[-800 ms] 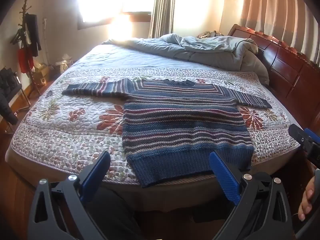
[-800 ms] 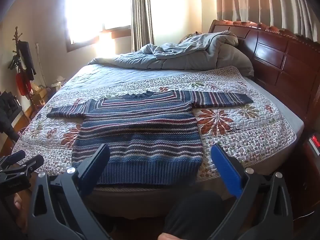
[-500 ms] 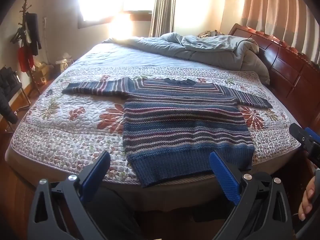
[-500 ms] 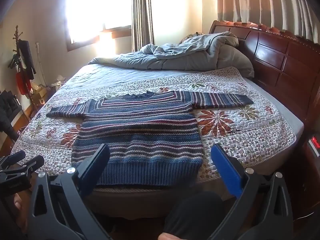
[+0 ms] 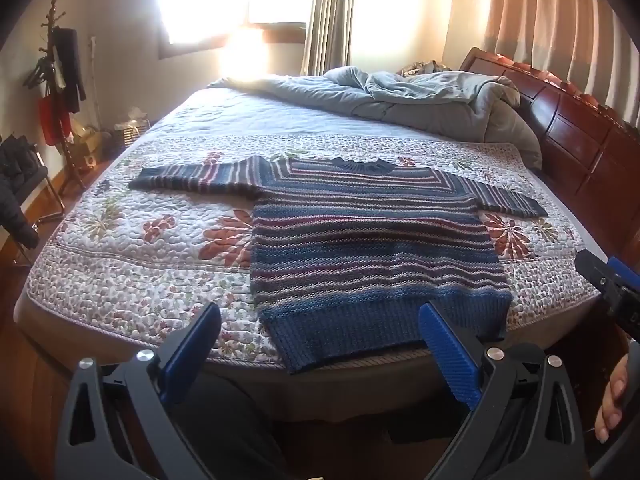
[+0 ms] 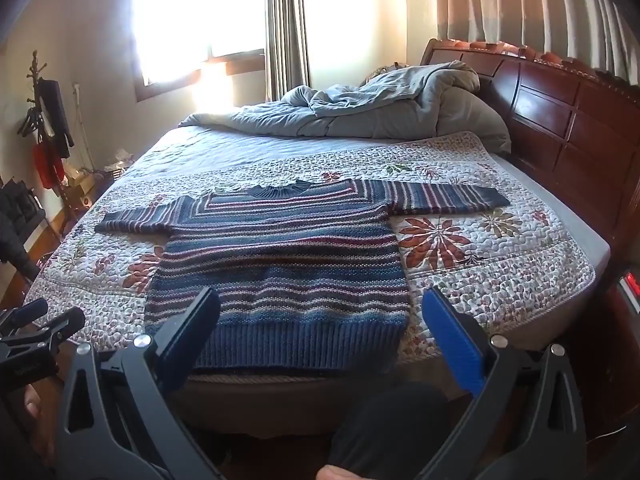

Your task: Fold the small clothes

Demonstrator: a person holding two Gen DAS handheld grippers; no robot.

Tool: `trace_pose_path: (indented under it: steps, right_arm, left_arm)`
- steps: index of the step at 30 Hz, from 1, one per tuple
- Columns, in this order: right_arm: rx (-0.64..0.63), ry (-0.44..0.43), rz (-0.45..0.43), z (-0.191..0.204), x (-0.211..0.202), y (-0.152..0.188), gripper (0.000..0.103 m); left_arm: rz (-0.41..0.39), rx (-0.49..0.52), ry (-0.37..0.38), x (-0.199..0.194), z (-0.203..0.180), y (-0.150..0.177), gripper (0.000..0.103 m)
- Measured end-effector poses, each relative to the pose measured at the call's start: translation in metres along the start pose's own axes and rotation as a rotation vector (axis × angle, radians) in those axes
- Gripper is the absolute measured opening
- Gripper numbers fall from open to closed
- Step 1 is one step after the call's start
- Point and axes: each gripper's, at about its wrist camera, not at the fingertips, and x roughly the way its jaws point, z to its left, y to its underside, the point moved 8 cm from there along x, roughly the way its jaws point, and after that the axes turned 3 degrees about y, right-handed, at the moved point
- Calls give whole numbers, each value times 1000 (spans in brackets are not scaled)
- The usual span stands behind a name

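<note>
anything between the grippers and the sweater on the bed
Nothing visible does. The striped sweater lies flat on the floral quilt, hem at the near edge. The left gripper and right gripper are both open and empty before it.

A knitted sweater (image 5: 372,248) is seen striped in blue, maroon and cream, with a solid blue ribbed hem. A white quilted bedspread (image 5: 132,264) is patterned with rust-red flowers. Blue ridged pads (image 6: 452,340) are shown on black gripper frames.

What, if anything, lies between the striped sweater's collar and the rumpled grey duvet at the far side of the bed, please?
Nothing sits there: in both wrist views, only bare floral quilt and pale bedcover separate the sweater from the duvet.
</note>
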Motion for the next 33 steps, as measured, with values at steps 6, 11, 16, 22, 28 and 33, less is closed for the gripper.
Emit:
trace_pose_path:
  steps: [6,11,16,22,28,33]
  right_arm:
    - [-3,1,5,2,0,0,100]
    - [-5,-3,10,5,2,0,100]
    - [-7,-6,10,7,3,1,100]
    - [-7,-6,14,7,3,1,100]
    - [-3,-3,14,5,4,2,100]
    - [-3,-5,16,5,4,3,100]
  left_arm:
    - [-6,-4,-3,-1,1,1,99]
    - [-7,-6,-8,-2,3,0,99]
    - [-8,-8,-9,-3,4,0,99]
    - [-6,-7,-8,-3,5,0,99]
    - [-6,-6,-10,-4,5,0,99]
    - [-5,-7,-9,-3,5,0,99]
